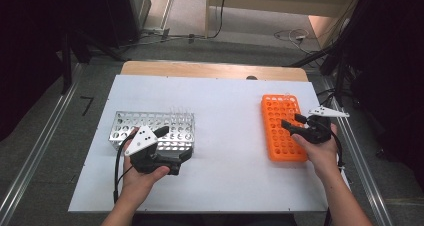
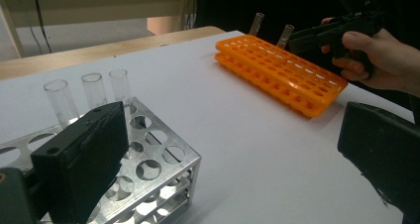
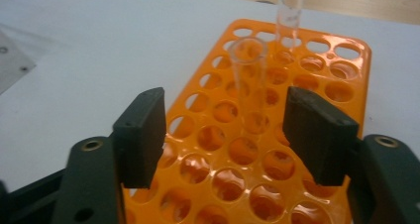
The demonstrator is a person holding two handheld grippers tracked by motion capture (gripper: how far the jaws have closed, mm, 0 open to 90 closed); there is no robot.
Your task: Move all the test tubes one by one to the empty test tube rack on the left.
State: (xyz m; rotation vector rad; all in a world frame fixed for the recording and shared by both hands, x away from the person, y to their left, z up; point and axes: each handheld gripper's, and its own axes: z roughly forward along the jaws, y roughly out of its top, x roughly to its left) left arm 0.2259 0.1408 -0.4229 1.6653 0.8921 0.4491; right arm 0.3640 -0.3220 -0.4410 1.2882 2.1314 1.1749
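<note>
nearest the person, left gripper (image 1: pixel 172 143) resting low beside the perforated metal test-tube rack (image 1: pixel 150 128), jaws spread wide in the left gripper view with nothing between them, three clear glass tubes (image 2: pixel 91 97) standing upright in the rack's corner holes just beyond one jaw. across the white table sheet (image 1: pixel 225 151), well apart, right gripper (image 1: pixel 292 125) held over the flat orange plastic tube rack (image 1: pixel 282 128), jaws about half open, pads on either side of a clear glass test tube (image 3: pixel 250 80) but not touching it. that tube upright in a hole around the rack's middle, a second clear tube (image 3: pixel 289 16) standing farther back near the far edge. judged step: lining up to grasp the nearer tube, likely for carrying over to the metal rack. next move calls for easing forward until the pads flank the glass squarely, closing gently, then lifting straight up to clear the hole without tipping the orange rack.
</note>
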